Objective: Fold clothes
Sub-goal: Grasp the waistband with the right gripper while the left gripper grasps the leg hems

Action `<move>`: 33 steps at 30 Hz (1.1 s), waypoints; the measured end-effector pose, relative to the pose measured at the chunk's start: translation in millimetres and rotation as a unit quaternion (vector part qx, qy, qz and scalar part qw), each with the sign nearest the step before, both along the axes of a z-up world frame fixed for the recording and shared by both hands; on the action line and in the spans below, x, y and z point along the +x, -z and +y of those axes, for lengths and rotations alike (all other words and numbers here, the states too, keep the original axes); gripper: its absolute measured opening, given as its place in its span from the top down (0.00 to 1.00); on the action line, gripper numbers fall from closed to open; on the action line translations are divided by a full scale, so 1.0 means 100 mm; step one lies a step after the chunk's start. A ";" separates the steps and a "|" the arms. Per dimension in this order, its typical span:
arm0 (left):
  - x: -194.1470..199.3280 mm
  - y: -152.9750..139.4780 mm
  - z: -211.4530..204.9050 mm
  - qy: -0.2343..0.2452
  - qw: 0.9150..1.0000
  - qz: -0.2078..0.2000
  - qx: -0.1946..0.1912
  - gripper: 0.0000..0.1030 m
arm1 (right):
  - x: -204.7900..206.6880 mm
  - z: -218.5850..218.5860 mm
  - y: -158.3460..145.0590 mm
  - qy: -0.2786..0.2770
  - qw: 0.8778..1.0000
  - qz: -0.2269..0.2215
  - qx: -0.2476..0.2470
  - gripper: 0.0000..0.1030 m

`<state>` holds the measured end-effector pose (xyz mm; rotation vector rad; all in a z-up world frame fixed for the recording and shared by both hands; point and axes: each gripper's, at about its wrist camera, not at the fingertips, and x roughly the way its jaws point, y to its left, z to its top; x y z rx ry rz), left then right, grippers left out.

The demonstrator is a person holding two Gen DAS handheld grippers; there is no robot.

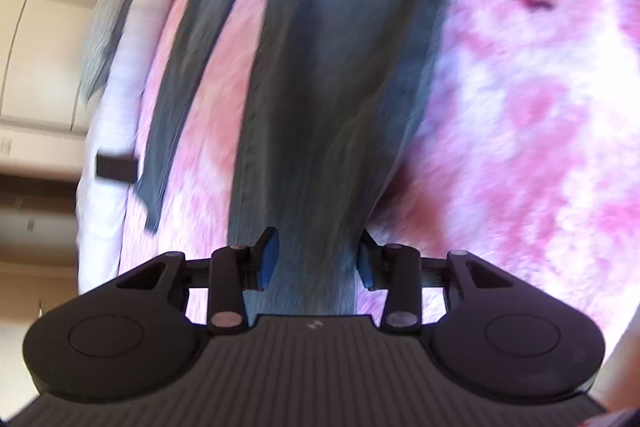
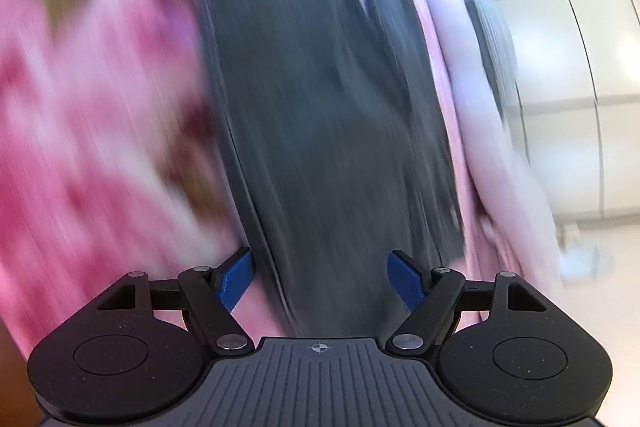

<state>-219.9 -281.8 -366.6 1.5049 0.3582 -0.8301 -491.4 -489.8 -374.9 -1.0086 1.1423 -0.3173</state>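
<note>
Pink floral bedspread (image 1: 520, 147) fills most of both views, with cream cabinet doors (image 2: 560, 67) off past its edge, so you're working on a bed, not a table. Everything's smeared with motion blur, so take the fine detail with a grain of salt.

Your dark garment (image 1: 320, 87) runs in a long strip straight away from both cameras across the bedspread. It looks like grey-black trousers or something similar, with a second narrower dark strip (image 1: 180, 87) lying nearer the bedspread's edge. I can't tell if that's the other leg or a separate piece.

Left gripper (image 1: 316, 259): blue pads (image 1: 267, 259) sit fairly close together with the near end of the fabric running between them. Looks like you're pinching it, but with the blur I can't say for sure. Right gripper (image 2: 320, 279): pads spread wide, cloth passing through the gap, nothing pressing on it.

Handling-wise, I'd guess this stuff is light and totally floppy, with a visible seam (image 2: 244, 187) along one side. It'll sag and bunch anywhere you don't support it, and the soft bedding underneath won't give you a firm surface to press against. Grab at the hem or waistband corners where layers are thicker, keep both hands at matching ends, and pull it gently taut before laying the fold over. One-sided grip will probably just twist it.
</note>
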 end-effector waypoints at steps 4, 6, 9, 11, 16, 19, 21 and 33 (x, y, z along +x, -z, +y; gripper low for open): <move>0.00 0.01 -0.10 -0.031 0.999 -0.001 -0.008 0.69 | 0.02 -0.22 0.05 -0.002 1.000 0.004 -0.014 0.27; 0.02 0.02 -0.13 -0.036 0.999 -0.001 -0.013 0.68 | 0.06 -0.26 0.06 -0.022 1.000 0.008 -0.013 0.27; 0.15 -0.02 -0.11 -0.046 0.999 0.004 -0.013 0.76 | 0.08 -0.38 0.00 -0.040 0.999 0.014 -0.009 0.27; 0.17 -0.03 -0.09 -0.040 0.999 0.004 0.001 0.90 | 0.09 -0.50 -0.03 -0.048 0.999 0.020 -0.008 0.33; 0.23 -0.19 -0.08 -0.034 0.999 0.019 0.015 0.94 | 0.18 -0.73 -0.13 -0.043 0.997 0.049 0.043 0.77; 0.29 -0.40 -0.10 -0.036 0.999 0.029 0.018 0.94 | 0.28 -0.84 -0.38 -0.043 0.996 0.047 0.065 0.80; 0.34 -0.65 -0.11 -0.030 0.999 0.035 0.018 0.94 | 0.36 -0.93 -0.61 -0.044 0.995 0.043 0.075 0.80; 1.50 -2.17 -0.90 -0.012 0.995 0.092 0.021 0.94 | 0.83 -1.49 -1.81 -0.053 0.991 0.047 0.111 0.80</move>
